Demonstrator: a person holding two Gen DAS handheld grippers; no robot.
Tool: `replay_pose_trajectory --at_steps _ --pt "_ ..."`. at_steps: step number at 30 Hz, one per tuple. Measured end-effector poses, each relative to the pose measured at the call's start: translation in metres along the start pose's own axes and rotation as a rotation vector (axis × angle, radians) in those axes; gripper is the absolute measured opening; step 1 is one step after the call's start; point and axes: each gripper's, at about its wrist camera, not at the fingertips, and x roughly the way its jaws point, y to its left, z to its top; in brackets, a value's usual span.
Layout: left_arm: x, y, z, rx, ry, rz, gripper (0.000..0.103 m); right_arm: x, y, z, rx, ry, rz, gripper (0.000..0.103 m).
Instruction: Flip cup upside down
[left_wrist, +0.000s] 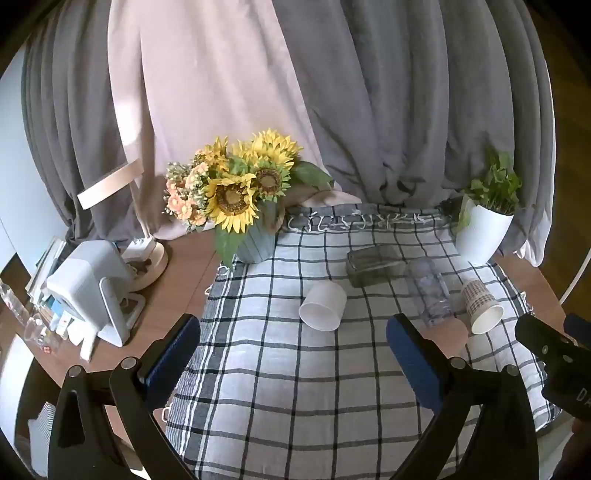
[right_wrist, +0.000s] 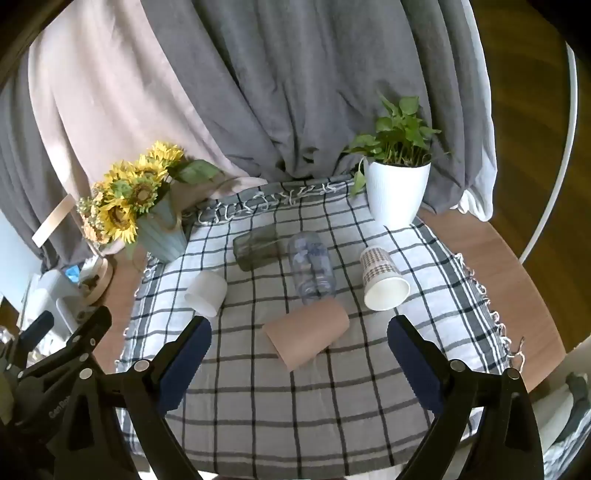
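Wooden counter (right_wrist: 517, 273) under a black-and-white checked cloth (right_wrist: 295, 402), fringed at the far edge, backed by grey and pale pink curtains (right_wrist: 280, 92). At the back left, a ribbed blue pot of sunflowers (left_wrist: 240, 192); at the back right, a white pot with a green plant (right_wrist: 399, 192). On the cloth, all lying on their sides: white cup (left_wrist: 323, 306), brown paper cup (right_wrist: 306, 336), checked paper cup (right_wrist: 382, 280), clear plastic bottle (right_wrist: 310, 271), dark glass container (right_wrist: 258, 247). White appliance (left_wrist: 88, 288) and clutter off the cloth to the left. Left gripper (left_wrist: 293, 332) and right gripper (right_wrist: 299, 336) both above the near cloth, jaws spread wide, holding nothing
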Motion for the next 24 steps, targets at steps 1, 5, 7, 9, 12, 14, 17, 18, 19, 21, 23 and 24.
replay_pose_trajectory --at_steps 1,5,7,9,12,14,17,18,19,21,23,24 --pt "0.000 0.000 0.000 0.000 0.000 -0.001 0.103 -0.001 0.000 0.000 -0.001 0.000 0.000 0.097" --pt "0.000 0.004 0.001 0.001 0.002 -0.006 0.103 -0.002 -0.001 -0.001 -0.003 0.010 -0.008 0.097" --pt "0.001 0.008 0.002 -0.001 0.002 -0.009 0.103 -0.003 -0.002 -0.002 -0.003 0.007 -0.005 0.097" --pt "0.000 0.000 0.001 0.012 -0.005 0.008 0.103 -0.004 -0.003 -0.002 -0.001 0.004 -0.005 0.097" --pt "0.000 -0.001 0.000 0.017 -0.006 0.014 0.103 -0.006 -0.003 -0.003 0.002 0.000 -0.008 0.097" --pt "-0.004 -0.002 0.004 0.016 -0.006 0.011 0.103 -0.005 -0.004 -0.004 0.003 0.000 -0.008 0.097" --pt "-0.006 -0.002 0.004 0.014 -0.006 0.009 0.103 -0.008 -0.003 -0.003 0.001 0.000 -0.001 0.097" --pt "-0.006 -0.003 0.004 0.015 -0.008 0.010 0.103 -0.007 -0.002 -0.003 0.000 0.001 -0.001 0.097" --pt "-0.006 -0.002 0.004 0.014 -0.009 0.011 0.103 -0.008 -0.003 -0.004 0.000 0.001 0.000 0.097" --pt "-0.009 -0.001 0.003 0.014 -0.010 0.011 0.103 -0.009 -0.003 -0.004 -0.002 0.001 -0.003 0.097" --pt "-0.009 -0.001 0.003 0.011 -0.010 0.007 0.103 -0.010 -0.004 -0.004 -0.002 0.002 -0.002 0.097" --pt "-0.009 -0.001 0.003 0.011 -0.009 0.007 0.103 -0.009 -0.003 -0.005 -0.003 0.000 -0.003 0.097"
